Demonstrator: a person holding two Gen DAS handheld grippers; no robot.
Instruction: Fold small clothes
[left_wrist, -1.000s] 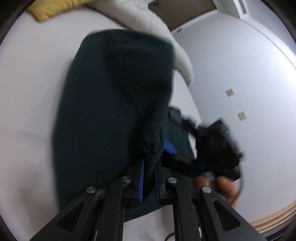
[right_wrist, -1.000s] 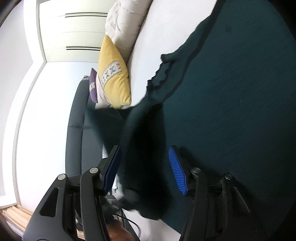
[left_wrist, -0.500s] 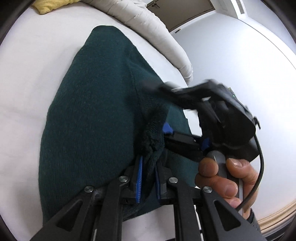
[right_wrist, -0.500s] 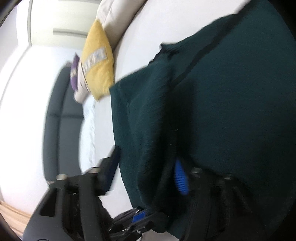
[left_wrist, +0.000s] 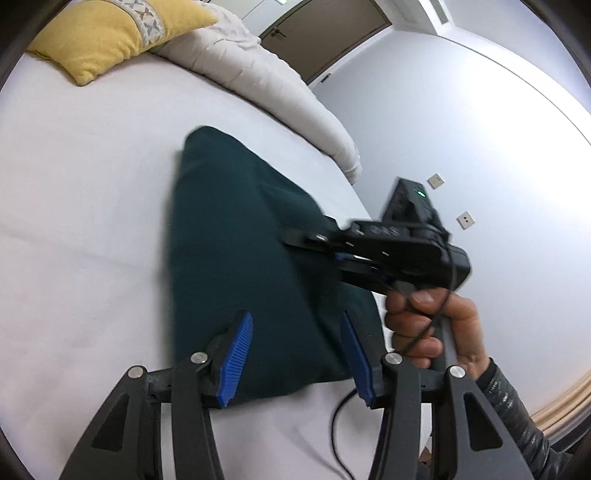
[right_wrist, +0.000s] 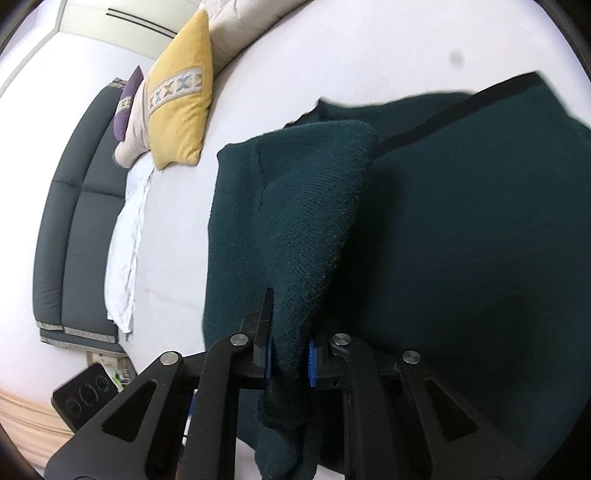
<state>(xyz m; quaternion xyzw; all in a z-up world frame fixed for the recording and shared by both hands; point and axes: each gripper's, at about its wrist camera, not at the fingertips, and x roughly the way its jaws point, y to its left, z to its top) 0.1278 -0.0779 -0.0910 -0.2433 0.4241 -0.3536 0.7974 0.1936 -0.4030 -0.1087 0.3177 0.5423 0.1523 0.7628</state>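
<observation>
Sweater (right_wrist: 443, 221): one; pillows: three

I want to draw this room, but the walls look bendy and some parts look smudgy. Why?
Left wrist view: the fisheye lens bends the wall into a curve, and the right gripper is smeared by motion blur. Right wrist view: the bed bulges round the same way, a grey smudge sits near the top, yet the green sweater looks sharp.
</observation>
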